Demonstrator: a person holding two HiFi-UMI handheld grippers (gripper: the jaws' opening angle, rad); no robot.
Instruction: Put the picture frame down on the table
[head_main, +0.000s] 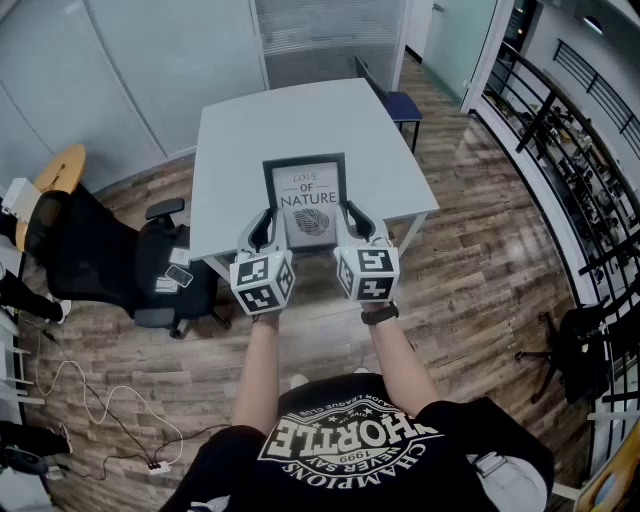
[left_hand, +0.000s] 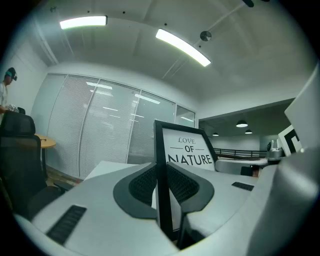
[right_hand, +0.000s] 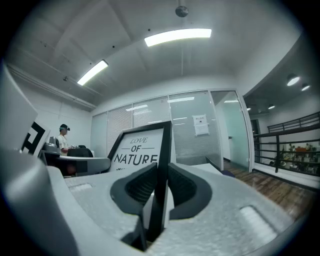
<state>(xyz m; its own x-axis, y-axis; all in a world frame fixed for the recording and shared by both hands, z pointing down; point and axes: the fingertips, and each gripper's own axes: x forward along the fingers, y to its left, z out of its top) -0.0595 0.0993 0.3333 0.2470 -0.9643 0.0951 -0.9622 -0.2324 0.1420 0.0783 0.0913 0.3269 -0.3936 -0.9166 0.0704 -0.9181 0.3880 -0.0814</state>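
Observation:
A black picture frame with the words "LOVE OF NATURE" is held face up over the near part of a pale grey table. My left gripper is shut on the frame's left edge. On the frame's right edge my right gripper is shut. Both gripper views show the thin black edge pinched between dark pads, with the print rising beyond. I cannot tell whether the frame touches the tabletop.
A black office chair stands left of the table, with a phone on its seat. A blue chair sits at the far right corner. Cables trail on the wood floor. A railing runs along the right.

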